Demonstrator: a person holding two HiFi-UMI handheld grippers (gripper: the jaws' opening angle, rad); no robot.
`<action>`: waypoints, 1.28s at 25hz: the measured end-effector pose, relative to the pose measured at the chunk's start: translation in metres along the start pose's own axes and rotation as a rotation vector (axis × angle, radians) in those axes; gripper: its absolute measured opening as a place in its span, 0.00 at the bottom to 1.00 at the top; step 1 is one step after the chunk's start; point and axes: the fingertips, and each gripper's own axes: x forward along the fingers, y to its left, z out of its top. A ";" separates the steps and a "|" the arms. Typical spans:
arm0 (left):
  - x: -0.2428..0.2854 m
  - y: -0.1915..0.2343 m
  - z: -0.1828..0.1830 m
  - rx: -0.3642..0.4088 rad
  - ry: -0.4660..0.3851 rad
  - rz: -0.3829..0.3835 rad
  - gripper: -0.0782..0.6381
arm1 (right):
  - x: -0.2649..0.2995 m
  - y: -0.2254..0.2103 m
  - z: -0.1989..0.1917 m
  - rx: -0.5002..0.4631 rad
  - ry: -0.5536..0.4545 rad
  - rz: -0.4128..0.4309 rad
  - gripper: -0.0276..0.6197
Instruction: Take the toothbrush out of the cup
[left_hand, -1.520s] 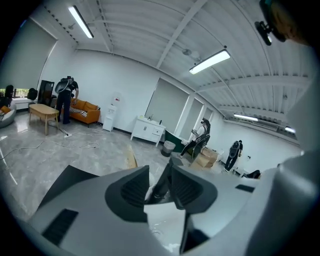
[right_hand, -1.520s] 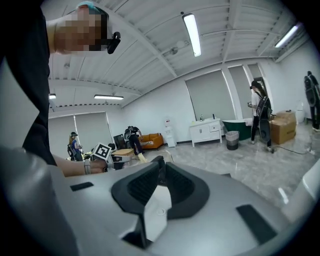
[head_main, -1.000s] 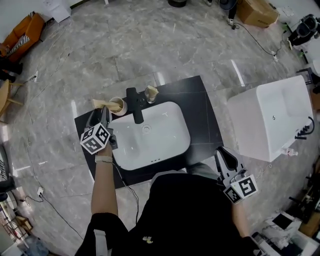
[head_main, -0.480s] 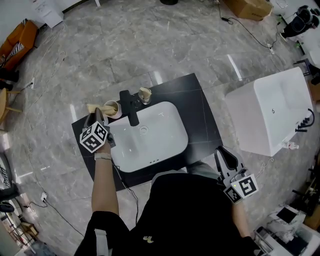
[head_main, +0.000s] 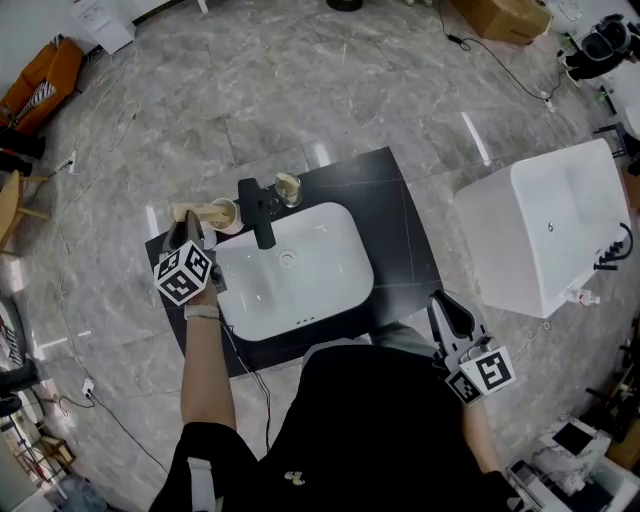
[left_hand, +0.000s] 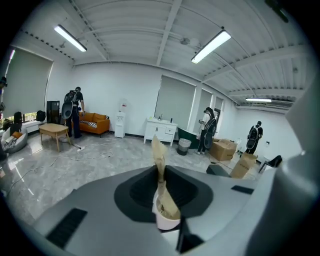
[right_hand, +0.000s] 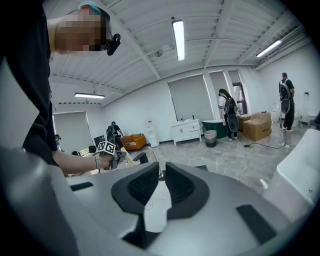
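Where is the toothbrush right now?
In the head view the toothbrush leans in the cup, left of the black faucet, between the left gripper's closing fingers.

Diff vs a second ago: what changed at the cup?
The fingers of the left gripper, open a second ago, are closing on the toothbrush standing between them. The toothbrush is still in the cup, and the cup hasn't shifted. The right gripper stayed shut and empty.

We record a black counter (head_main: 400, 232) bearing a white basin (head_main: 300, 285), black tap (head_main: 262, 214), one cup (head_main: 226, 215) and a beige holder (head_main: 288, 188).
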 end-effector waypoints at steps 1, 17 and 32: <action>-0.004 -0.003 0.005 0.004 -0.008 0.003 0.19 | 0.000 -0.002 0.001 -0.002 -0.003 0.005 0.13; -0.136 -0.051 0.076 0.055 -0.185 0.068 0.19 | 0.039 0.000 0.026 0.008 -0.052 0.239 0.14; -0.218 -0.122 -0.021 -0.003 -0.093 0.068 0.19 | 0.082 0.043 0.026 -0.001 -0.008 0.487 0.13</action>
